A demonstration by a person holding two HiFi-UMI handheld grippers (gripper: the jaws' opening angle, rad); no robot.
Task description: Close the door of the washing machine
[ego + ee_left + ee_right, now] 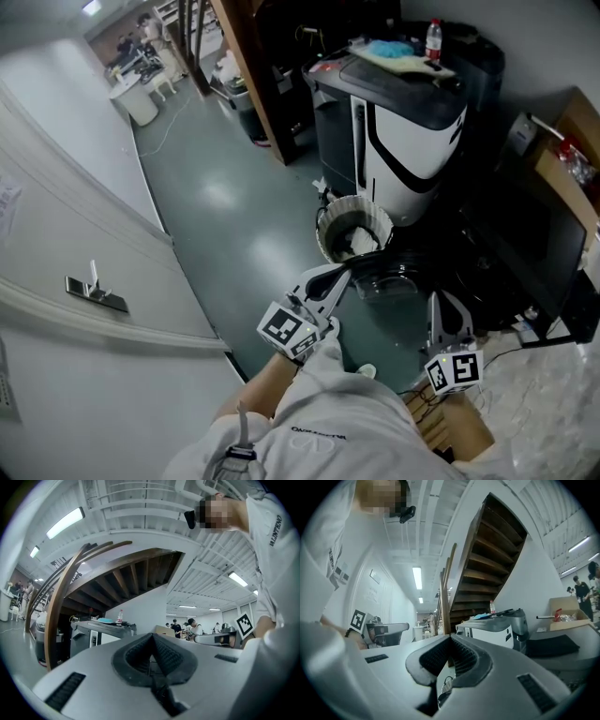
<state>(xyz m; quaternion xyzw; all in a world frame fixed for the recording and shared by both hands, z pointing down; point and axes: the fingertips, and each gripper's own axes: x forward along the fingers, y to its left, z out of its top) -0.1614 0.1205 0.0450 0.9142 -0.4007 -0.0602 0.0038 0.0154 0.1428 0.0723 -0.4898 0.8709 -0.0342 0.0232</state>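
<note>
Head view: left gripper [330, 281] and right gripper [443, 307] both clenched, empty; open door [386, 274] at 12 o'clock, untouched beside washing machine [353, 217]; I judge approach, next nudge it shut.

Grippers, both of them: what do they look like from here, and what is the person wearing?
Both the left gripper and right gripper have pale grey, tapering bodies with black ribbed pads. Each carries a white cube printed with black square markers. The person wears a white shirt with small dark lettering.
</note>
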